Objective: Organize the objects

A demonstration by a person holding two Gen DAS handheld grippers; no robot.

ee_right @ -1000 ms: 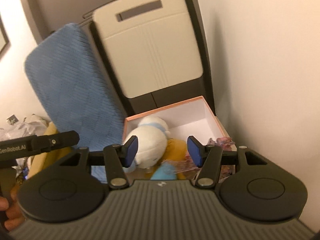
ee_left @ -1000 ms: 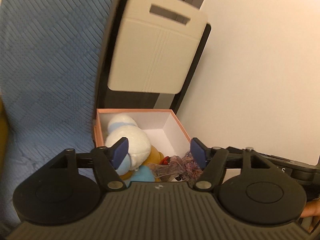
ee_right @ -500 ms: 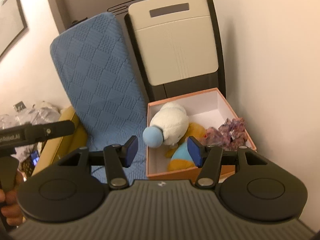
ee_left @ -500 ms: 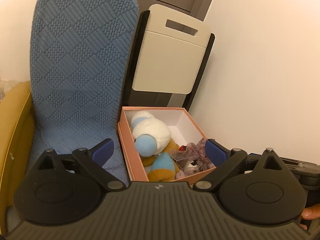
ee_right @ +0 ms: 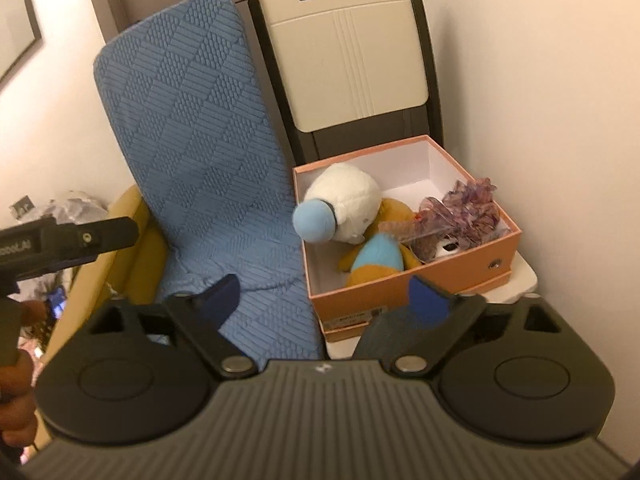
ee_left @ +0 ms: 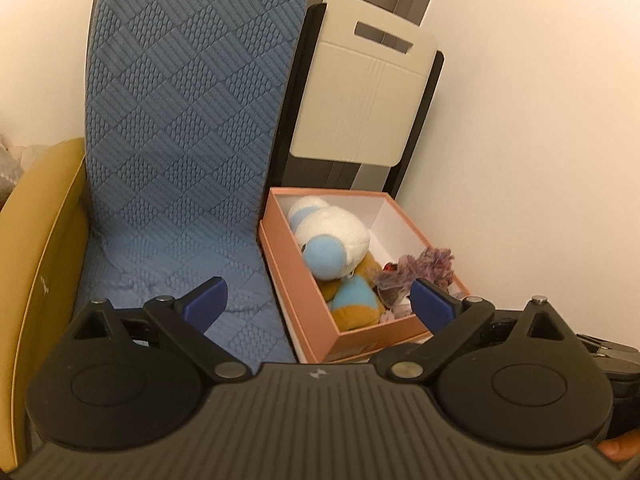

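An open pink box [ee_left: 304, 288] [ee_right: 404, 288] sits in the corner by the wall. In it lie a white and blue plush toy [ee_left: 340, 236] [ee_right: 344, 200], a blue and ochre plush [ee_left: 356, 300] [ee_right: 380, 256] and a purple frilly thing [ee_left: 428, 264] [ee_right: 472, 208]. My left gripper [ee_left: 320, 302] is open and empty, held back from the box and above it. My right gripper [ee_right: 324, 294] is open and empty, also back from the box.
A blue quilted cushion [ee_left: 188, 120] [ee_right: 200, 132] leans upright left of the box. A cream folding panel with a black frame [ee_left: 360, 96] [ee_right: 344, 48] stands behind the box. An ochre edge [ee_left: 36, 240] lies at far left. The white wall [ee_left: 540, 120] is close on the right.
Both grippers have pulled back and up from the box, and both have opened wider. More of the blue cushion and the box shows now.
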